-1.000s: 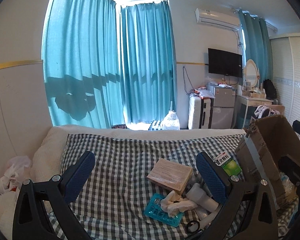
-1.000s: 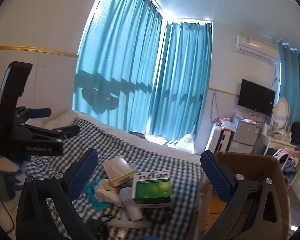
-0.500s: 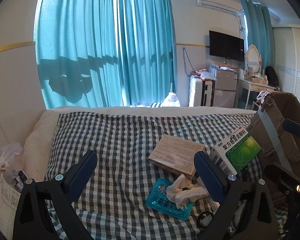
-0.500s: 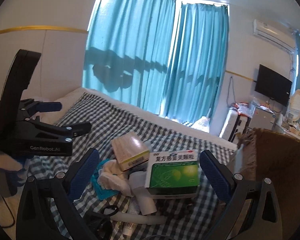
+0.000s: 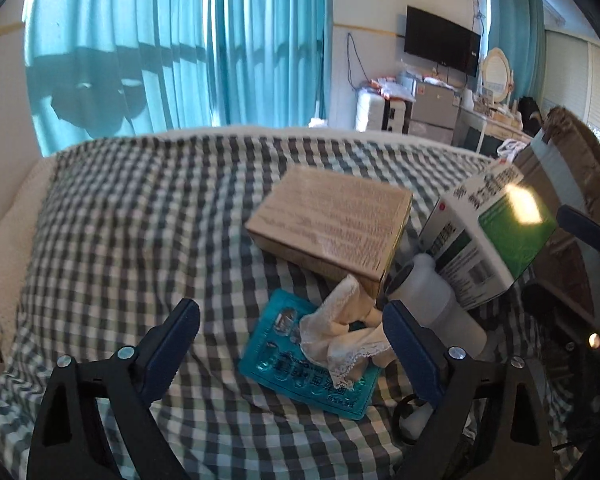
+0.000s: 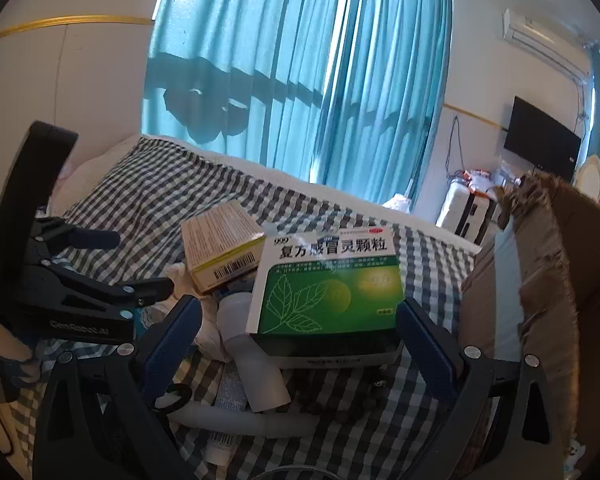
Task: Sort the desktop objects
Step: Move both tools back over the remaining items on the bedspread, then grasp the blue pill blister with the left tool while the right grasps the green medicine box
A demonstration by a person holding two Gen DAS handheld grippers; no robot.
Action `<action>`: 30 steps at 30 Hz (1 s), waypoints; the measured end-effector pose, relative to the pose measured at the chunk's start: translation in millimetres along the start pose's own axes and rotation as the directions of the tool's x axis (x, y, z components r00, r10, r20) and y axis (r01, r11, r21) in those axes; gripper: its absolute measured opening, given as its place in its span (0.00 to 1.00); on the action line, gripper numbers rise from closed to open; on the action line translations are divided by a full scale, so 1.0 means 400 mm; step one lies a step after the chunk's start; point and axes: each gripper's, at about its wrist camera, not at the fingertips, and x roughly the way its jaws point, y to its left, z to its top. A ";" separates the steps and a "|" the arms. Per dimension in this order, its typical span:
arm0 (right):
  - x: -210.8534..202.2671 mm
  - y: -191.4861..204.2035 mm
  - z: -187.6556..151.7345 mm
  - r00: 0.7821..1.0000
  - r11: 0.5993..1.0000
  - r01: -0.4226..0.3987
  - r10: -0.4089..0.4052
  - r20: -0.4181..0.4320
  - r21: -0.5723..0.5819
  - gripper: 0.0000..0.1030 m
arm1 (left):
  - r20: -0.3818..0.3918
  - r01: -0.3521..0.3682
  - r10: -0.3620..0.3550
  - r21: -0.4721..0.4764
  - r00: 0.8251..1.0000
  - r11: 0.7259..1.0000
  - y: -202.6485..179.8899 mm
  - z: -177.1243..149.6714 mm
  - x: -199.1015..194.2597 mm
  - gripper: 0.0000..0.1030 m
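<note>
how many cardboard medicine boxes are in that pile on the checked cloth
2: a tan box at the back of the pile, and a green and white box leaning on a white bottle. Others may be buried.

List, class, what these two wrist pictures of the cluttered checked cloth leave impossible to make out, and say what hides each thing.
- Cardboard carton, right wrist view: its inside is hidden by its own torn flap, and the frame edge cuts it off.
- Tan box, left wrist view: its print is blurred.
- White bottle, right wrist view: its upper part lies under the green medicine box.
- Teal blister pack, left wrist view: partly covered by the cream cloth.
</note>
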 end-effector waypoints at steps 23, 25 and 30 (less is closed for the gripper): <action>0.067 -0.023 -0.040 0.995 0.991 0.094 -0.095 -0.002 -0.098 1.00 | -0.105 0.053 -0.041 0.110 0.994 0.993 -0.079 -0.055 0.082 0.45; 0.080 -0.038 -0.044 0.996 0.994 0.086 -0.086 -0.010 -0.071 1.00 | -0.107 0.071 -0.060 0.099 0.992 0.993 -0.073 -0.057 0.077 0.41; 0.091 -0.056 -0.044 0.997 0.996 0.079 -0.079 0.002 -0.035 1.00 | -0.108 0.094 -0.084 0.094 0.991 0.991 -0.052 -0.059 0.057 0.30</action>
